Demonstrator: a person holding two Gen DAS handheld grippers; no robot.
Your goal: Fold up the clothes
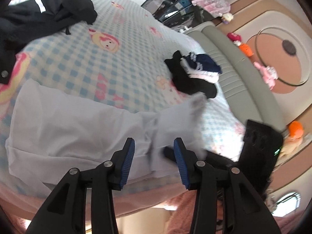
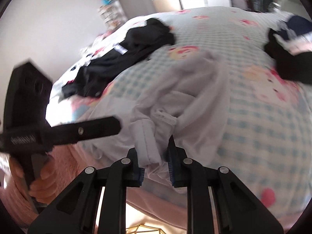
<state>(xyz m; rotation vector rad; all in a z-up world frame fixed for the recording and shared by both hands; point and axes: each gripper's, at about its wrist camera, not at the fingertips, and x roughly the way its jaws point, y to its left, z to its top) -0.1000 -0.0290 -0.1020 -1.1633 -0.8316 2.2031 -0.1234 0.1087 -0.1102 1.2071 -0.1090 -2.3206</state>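
Crumpled white garment (image 2: pixel 181 105) of thin, soft cloth lies bunched on the checked bedspread (image 1: pixel 81 58); right gripper (image 2: pixel 155 156) pinches its hemmed edge, left gripper (image 1: pixel 154 146) hovers spread above it

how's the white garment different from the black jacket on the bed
The white garment is pale and plain; the black jacket is dark with a white stripe. The white garment lies at the near edge of the bed, with a fold between the right gripper pads; the black jacket lies farther back, untouched. Both are unfolded and rumpled.
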